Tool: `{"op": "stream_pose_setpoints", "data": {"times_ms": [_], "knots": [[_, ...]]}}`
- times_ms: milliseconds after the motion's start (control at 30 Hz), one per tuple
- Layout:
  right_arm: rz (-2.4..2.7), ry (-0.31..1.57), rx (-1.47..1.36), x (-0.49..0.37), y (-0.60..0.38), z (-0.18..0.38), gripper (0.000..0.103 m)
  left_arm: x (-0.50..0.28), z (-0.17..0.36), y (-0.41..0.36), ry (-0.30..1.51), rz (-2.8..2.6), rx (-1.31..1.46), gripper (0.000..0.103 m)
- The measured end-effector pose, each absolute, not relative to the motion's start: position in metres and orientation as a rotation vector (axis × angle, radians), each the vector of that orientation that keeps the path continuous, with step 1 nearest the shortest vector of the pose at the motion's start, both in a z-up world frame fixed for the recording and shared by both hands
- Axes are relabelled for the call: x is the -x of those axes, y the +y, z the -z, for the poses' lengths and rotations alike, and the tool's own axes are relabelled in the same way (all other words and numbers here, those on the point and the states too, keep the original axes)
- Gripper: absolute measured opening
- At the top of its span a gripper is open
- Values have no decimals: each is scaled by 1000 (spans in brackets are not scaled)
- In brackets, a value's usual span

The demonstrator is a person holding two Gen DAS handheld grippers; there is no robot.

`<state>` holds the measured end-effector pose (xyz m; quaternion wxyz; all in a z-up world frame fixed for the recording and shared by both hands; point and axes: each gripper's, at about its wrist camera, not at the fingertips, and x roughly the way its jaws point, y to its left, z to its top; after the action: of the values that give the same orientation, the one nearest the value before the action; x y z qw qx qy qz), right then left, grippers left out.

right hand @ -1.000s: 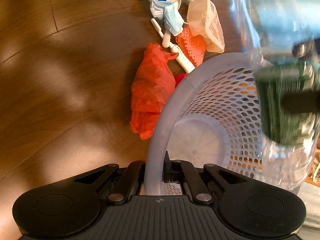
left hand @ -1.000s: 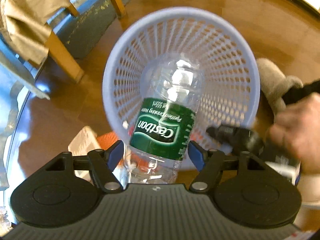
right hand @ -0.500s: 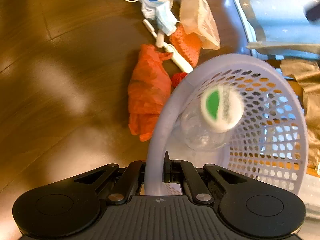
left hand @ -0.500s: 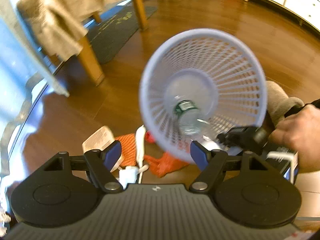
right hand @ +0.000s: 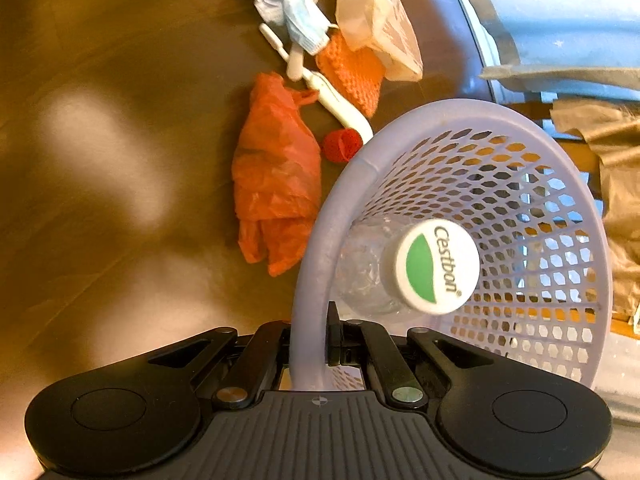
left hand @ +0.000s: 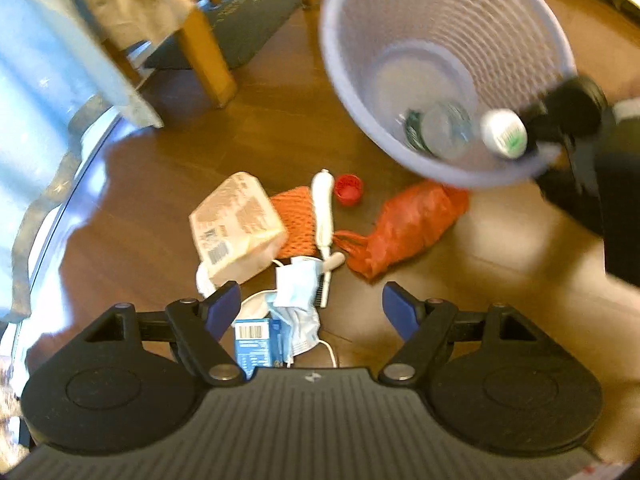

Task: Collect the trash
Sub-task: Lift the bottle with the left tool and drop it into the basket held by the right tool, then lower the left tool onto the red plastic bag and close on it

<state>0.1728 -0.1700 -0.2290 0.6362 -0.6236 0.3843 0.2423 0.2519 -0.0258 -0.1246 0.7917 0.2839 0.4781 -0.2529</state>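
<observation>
A: Start close in. What's changed at the left gripper (left hand: pixel 312 304)?

B: A second ago its blue pads (left hand: pixel 226 306) sat either side of the water bottle. Now they stand wide apart with nothing between them, pointed down at the litter on the floor

A: And the bottle?

B: The bottle (right hand: pixel 404 268) lies inside the basket (right hand: pixel 316 264), its white and green cap (right hand: pixel 438 266) facing the right wrist camera. So that piece counts as collected

A: Who has the basket?

B: The right gripper (right hand: pixel 320 348). Its fingers are pinched shut on the lavender rim, same as a second ago, and the basket hangs tilted, mouth towards the left gripper

A: What's under the left gripper, nearest first?

B: A blue carton with a barcode (left hand: pixel 256 340) and a crumpled face mask (left hand: pixel 298 300) just ahead of the pads. Beyond them a tan packet (left hand: pixel 236 228), an orange net (left hand: pixel 298 220), a white stick-shaped item (left hand: pixel 324 212), a small red cap (left hand: pixel 349 189) and an orange plastic bag (left hand: pixel 404 228) close under the basket

A: Further back?

B: A wooden table leg (left hand: pixel 204 56) with a cloth draped above it, and a dark rug (left hand: pixel 248 12)

A: So where does the job stand?

B: One item in, most of the pile left. I'd guess the mask or carton goes next, being nearest, though the view is blurred
</observation>
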Motion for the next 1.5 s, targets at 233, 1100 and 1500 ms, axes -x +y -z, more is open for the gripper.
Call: {"op": "stream_pose_setpoints", "data": {"times_ms": [233,1100,1500], "knots": [[-506,906,1428,-190,-182,232,0,-231,157,-45,964,681,-696,75],[-466,895,1461,-208,-205,245,0,-261,266,-117,824,946,-876,80],[-462,892,1465,-207,-203,247,0,-267,288,-120,857,958,-893,72]]}}
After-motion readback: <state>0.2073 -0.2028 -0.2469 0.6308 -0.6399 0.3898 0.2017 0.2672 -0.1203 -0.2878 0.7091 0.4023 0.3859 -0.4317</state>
